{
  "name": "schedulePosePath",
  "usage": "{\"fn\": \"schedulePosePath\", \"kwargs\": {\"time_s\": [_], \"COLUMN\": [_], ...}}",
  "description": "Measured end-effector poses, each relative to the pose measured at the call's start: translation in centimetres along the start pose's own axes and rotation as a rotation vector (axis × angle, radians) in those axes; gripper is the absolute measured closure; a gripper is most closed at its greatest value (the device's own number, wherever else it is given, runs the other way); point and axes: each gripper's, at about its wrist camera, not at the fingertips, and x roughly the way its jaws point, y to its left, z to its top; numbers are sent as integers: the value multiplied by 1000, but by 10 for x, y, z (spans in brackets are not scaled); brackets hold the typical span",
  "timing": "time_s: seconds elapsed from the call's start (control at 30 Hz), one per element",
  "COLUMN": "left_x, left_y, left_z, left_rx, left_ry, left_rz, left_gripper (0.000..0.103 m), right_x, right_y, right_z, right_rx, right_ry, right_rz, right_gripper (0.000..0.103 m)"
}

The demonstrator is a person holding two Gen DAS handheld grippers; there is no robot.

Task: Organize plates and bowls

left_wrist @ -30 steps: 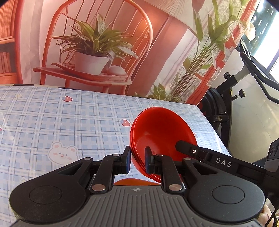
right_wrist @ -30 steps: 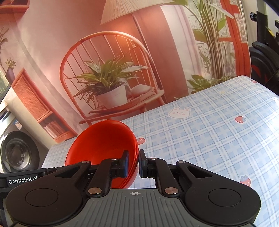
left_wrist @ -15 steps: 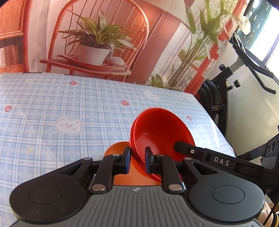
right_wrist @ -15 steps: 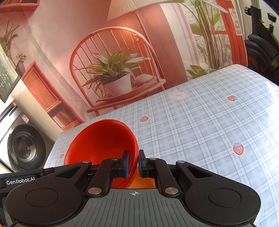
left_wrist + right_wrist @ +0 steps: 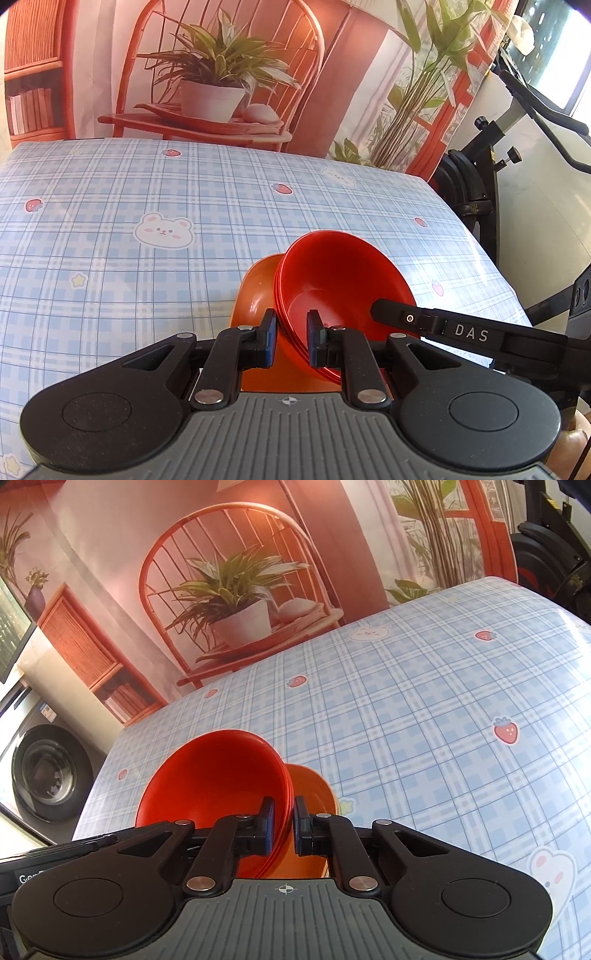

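Table (image 5: pixel 147 266) first: checked blue cloth, and the only crockery on it that either camera shows is one orange dish (image 5: pixel 258 291), near the front edge. The rest of the cloth in view carries nothing. Behind it there's just the printed backdrop (image 5: pixel 221 74), and an exercise bike (image 5: pixel 480 177) off to one side.

Task status, my read: late in one stacking step, but nothing is set down yet. You've got a nested stack of red bowls (image 5: pixel 332 284), several rims visible at the edge, carried between both tools and tilted steeply, opening facing the left camera. It sits directly over or just in front of the orange dish; can't tell if the bottom bowl touches it, the contact point is hidden behind the fingers. What's left: level the stack, seat it in or on the orange dish, let go. Whether more plates wait elsewhere, not visible.

Pose: both tools pitched down toward the table, side by side, coming at the stack from opposite rims.

Jaws: your left gripper (image 5: pixel 290 341) is pinched narrow on the stack's rim, one pad inside, one outside. Your right gripper (image 5: pixel 283 825) does the same on the opposite rim, gap narrower still.
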Motion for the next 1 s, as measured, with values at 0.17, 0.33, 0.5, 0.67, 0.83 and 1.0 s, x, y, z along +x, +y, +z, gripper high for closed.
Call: {"fn": "schedulePosePath", "kwargs": {"time_s": [0.17,0.33,0.5,0.67,0.83,1.0], "left_x": [0,0,0,1,1,2], "left_y": [2,1,3,4,2,1], "left_z": [-6,-9,-13,-17,-17,-17], "left_rx": [-25,-28,-42,-47,-51,-43], "left_ry": [-3,-11,-13,-11,-17,-12], "left_rz": [-1,3,2,26,34,43], "left_gripper": [86,86,86,86,86,85], "right_x": [2,1,2,2,3,2], "right_y": [-1,0,1,2,4,2], "right_z": [-3,-5,-4,-4,-3,-4], "right_rx": [5,-11,-18,-24,-39,-38], "right_ry": [9,6,7,10,6,0], "right_rz": [1,-5,0,0,-9,-4], "right_gripper": [93,93,93,93,93,93]}}
